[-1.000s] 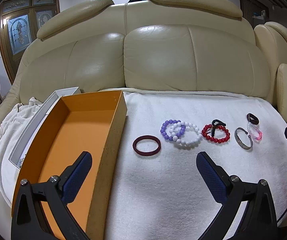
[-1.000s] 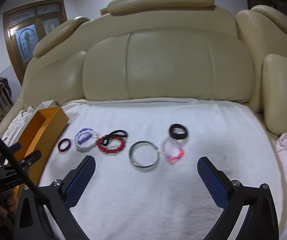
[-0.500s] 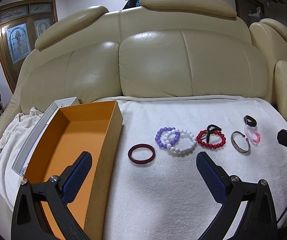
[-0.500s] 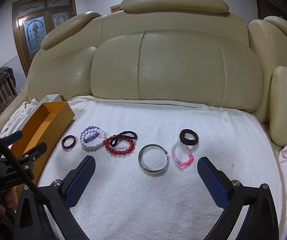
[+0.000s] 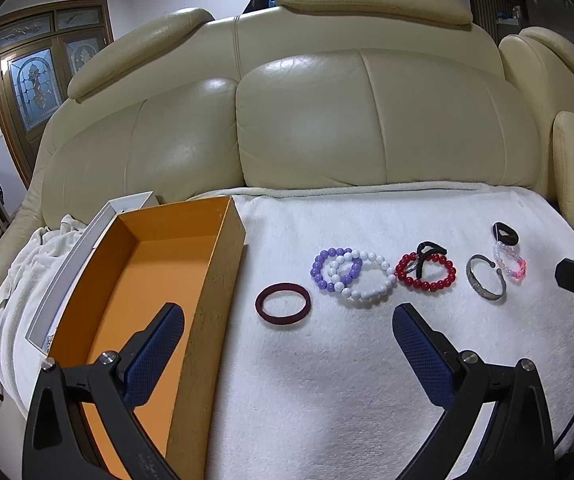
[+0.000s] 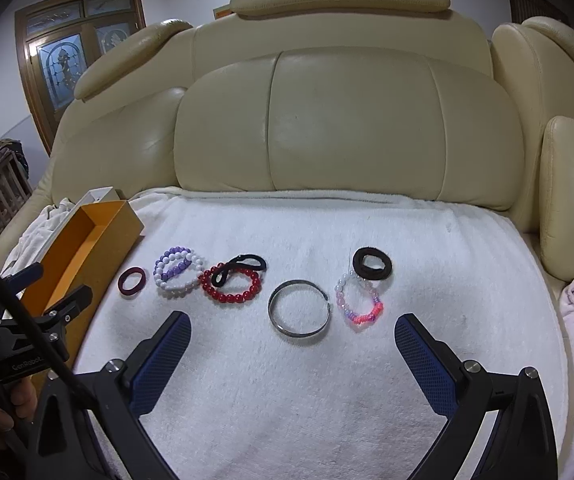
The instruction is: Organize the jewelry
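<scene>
A cream sofa [image 6: 351,120] carries a white towel [image 6: 327,380], with an orange box [image 5: 159,280] on the towel's left side. Right of the box, a row of jewelry lies on the towel: maroon ring [image 5: 283,303], purple and white beads [image 5: 351,274], red beads [image 5: 427,272], metal bangle [image 6: 299,312], pink beads [image 6: 361,300]. Left gripper [image 5: 287,344] and right gripper [image 6: 293,346] are both spread wide, holding nothing.
</scene>
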### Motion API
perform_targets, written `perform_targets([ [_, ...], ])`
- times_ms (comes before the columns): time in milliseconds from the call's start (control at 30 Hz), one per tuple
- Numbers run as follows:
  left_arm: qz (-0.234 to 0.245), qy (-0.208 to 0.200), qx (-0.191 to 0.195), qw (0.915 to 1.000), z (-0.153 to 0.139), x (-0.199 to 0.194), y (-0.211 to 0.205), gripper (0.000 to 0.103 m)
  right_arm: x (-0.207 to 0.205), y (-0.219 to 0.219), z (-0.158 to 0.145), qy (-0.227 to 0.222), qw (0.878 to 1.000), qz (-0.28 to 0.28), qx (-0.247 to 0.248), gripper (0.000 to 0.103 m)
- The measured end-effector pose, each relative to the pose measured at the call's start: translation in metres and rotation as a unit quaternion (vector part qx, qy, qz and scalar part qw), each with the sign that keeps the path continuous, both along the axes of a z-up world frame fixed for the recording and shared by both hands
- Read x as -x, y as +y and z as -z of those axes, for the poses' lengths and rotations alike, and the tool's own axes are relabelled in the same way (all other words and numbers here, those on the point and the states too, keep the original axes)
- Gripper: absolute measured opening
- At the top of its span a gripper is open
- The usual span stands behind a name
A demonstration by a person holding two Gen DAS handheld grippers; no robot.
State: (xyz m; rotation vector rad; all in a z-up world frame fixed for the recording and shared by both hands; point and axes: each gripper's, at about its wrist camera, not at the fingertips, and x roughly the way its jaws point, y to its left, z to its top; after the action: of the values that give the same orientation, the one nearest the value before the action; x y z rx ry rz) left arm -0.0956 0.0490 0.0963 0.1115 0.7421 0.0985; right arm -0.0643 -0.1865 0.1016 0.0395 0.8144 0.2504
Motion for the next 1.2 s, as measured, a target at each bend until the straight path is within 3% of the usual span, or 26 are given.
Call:
perform_targets([
  [100, -0.004, 0.012, -0.003, 0.9999, 0.005, -0.004, 0.004, 0.103, -0.007, 0.003, 0.01, 0.023, 1.0, -0.002, -0.004, 0.103],
  [633, -0.024, 0.074, -0.007, 0.997, 0.027, -0.02, 0.029, 0.103, -0.06, 0.001, 0.08, 0.16, 0.986, 0.026, -0.036, 0.079],
  [900, 0.006, 0.077, 0.016, 0.9969, 0.028, -0.034, 0.016, 0.103, -0.081, 0.02, 0.091, 0.154, 0.987, 0.032, -0.017, 0.074],
  [1067, 0.033, 0.075, 0.031, 0.9961, 0.03, -0.052, -0.002, 0.102, -0.084, 0.018, 0.09, 0.147, 0.988, 0.029, -0.027, 0.064],
  [1133, 0.042, 0.075, 0.037, 0.9956, 0.033, -0.062, -0.008, 0.095, -0.082, 0.016, 0.089, 0.144, 0.989, 0.027, -0.03, 0.063],
  [1200, 0.049, 0.082, 0.042, 0.9945, 0.038, -0.072, -0.013, 0.081, -0.081, 0.013, 0.089, 0.141, 0.989, 0.023, -0.034, 0.062],
])
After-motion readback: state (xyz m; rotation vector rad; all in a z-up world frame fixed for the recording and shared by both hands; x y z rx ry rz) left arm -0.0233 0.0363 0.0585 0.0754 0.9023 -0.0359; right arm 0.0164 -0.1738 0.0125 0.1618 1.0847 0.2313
